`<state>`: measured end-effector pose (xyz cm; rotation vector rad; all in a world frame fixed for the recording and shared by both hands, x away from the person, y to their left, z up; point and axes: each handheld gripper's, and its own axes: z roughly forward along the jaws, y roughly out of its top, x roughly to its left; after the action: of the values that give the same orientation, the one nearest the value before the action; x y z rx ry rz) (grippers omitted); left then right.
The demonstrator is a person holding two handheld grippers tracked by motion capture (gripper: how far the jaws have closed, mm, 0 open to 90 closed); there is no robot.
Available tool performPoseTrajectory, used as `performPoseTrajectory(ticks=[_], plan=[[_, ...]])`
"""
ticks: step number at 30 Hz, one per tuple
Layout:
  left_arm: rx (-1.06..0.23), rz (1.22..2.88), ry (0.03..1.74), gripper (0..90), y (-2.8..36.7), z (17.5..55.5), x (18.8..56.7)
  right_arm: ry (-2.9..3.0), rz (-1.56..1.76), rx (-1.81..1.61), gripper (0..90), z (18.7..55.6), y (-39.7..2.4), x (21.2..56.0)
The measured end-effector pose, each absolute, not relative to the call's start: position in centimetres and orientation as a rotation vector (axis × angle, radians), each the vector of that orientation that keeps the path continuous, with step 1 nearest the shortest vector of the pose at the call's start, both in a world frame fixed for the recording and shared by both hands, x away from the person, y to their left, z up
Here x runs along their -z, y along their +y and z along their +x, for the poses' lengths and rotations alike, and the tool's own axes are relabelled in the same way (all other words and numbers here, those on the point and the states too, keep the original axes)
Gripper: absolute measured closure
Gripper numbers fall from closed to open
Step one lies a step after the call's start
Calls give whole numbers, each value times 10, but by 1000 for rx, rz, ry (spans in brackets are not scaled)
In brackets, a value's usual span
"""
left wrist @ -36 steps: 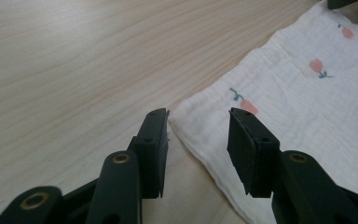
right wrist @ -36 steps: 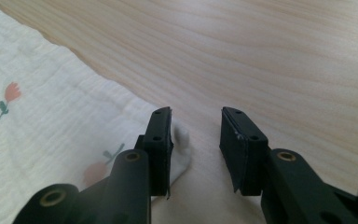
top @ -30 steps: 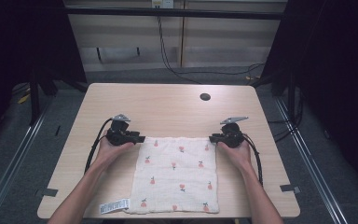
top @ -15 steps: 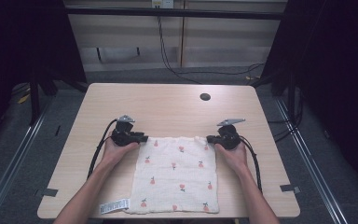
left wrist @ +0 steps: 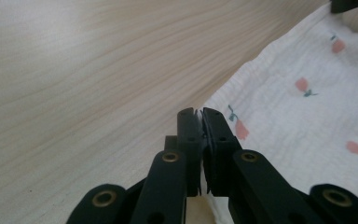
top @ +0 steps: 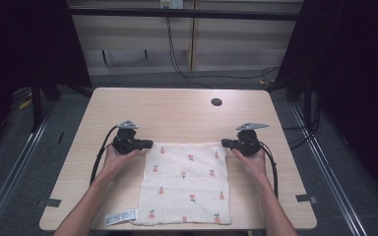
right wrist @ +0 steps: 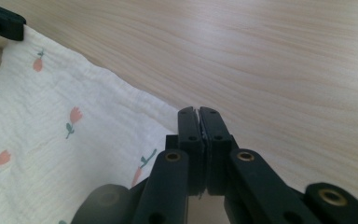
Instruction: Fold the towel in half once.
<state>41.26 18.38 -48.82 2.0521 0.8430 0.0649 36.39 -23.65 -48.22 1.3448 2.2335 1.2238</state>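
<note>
Change: both grippers moved inward onto cloth's far corners | left gripper (left wrist: 200, 113) clamps crinkled white cloth (top: 187, 184) | right gripper (right wrist: 198, 112) clamps same | smooth wood table (top: 177, 113)

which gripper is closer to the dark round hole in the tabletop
Right. The right gripper sits just below the hole, at the cloth's far right corner; the left gripper is farther off at the far left corner.

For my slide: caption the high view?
Two hand-held grippers pinch the far corners of a flower-print cloth on a wooden table.
</note>
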Motion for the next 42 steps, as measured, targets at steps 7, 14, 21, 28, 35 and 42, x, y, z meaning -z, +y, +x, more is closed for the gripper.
performPoseTrajectory(ticks=[7, 14, 21, 28, 35, 42], plan=[[-67, 1995, 813, 867, 186, 404, 475, 2211, 1307, -1282, 889, 359, -231, 466], [-55, 1976, 793, 867, 189, 399, 468, 2208, 1274, -1347, 885, 352, -234, 453], [-94, 1967, 758, 868, 189, 385, 455, 2203, 1271, -1405, 887, 342, -241, 443], [-91, 1996, 692, 869, 189, 368, 448, 2259, 1245, -1401, 886, 324, -242, 441], [-125, 1976, 702, 868, 199, 351, 442, 2256, 1196, -1437, 889, 305, -248, 430], [-115, 1998, 680, 869, 201, 336, 441, 2269, 1172, -1440, 889, 289, -250, 428]])
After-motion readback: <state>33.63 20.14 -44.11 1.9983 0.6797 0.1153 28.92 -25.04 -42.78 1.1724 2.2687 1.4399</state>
